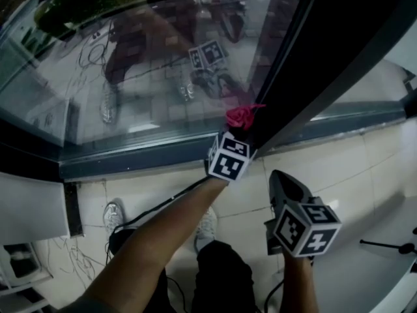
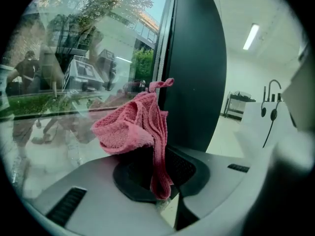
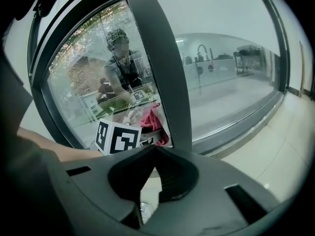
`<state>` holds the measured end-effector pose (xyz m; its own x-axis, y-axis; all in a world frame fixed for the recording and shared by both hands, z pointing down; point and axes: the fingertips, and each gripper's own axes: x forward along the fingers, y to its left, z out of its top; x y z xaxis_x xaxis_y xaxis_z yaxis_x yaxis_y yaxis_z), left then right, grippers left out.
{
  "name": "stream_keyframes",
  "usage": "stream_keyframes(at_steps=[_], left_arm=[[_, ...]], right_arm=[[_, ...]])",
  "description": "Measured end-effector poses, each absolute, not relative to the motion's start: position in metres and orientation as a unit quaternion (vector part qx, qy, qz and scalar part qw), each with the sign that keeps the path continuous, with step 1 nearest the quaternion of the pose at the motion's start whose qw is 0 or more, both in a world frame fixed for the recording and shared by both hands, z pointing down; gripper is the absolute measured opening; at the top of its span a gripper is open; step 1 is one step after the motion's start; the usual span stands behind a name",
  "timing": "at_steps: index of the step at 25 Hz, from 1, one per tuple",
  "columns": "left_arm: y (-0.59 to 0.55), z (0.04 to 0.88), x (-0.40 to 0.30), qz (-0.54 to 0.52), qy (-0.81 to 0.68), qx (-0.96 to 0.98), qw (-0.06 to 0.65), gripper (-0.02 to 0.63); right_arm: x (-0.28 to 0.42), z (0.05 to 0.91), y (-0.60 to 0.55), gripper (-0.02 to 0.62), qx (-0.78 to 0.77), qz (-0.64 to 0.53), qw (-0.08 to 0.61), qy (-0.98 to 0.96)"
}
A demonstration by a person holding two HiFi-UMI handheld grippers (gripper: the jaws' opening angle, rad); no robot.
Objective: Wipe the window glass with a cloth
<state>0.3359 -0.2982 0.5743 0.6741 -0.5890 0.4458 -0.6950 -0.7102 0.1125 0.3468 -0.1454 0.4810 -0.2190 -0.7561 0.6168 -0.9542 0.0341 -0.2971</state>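
Note:
A pink cloth [image 1: 241, 116] is bunched against the window glass [image 1: 143, 77], right beside the dark upright frame post [image 1: 313, 64]. My left gripper [image 1: 238, 129] is shut on it, low on the pane just above the bottom frame. In the left gripper view the cloth [image 2: 130, 124] folds up out of the jaws, with one strip hanging down between them. My right gripper [image 1: 279, 177] hangs back from the glass over the floor, to the right of the left one. Its jaws [image 3: 153, 149] meet at the tips with nothing between them. The right gripper view also shows the cloth [image 3: 152, 119] against the post.
The grey bottom window frame [image 1: 137, 160] runs across under the pane. A second pane [image 3: 231, 92] lies right of the post. Below me are floor tiles [image 1: 339, 168], my shoes, a black cable [image 1: 163, 204], a white cabinet [image 1: 29, 210] at left and a thin black stand [image 1: 391, 245] at right.

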Motion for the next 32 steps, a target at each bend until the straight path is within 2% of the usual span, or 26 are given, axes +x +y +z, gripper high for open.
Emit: stream_keyframes(at_steps=[21,32], left_arm=[[-0.302,0.642,0.347,0.196,-0.363,0.887,0.21,0.052],[-0.303,0.658,0.314,0.198,-0.389,0.869,0.232,0.052]], right_arm=[[0.352,0.516,-0.154,-0.008,0.602,0.36,0.174,-0.691],[0.33,0.518,-0.163,-0.008,0.592,0.356,0.182,-0.7]])
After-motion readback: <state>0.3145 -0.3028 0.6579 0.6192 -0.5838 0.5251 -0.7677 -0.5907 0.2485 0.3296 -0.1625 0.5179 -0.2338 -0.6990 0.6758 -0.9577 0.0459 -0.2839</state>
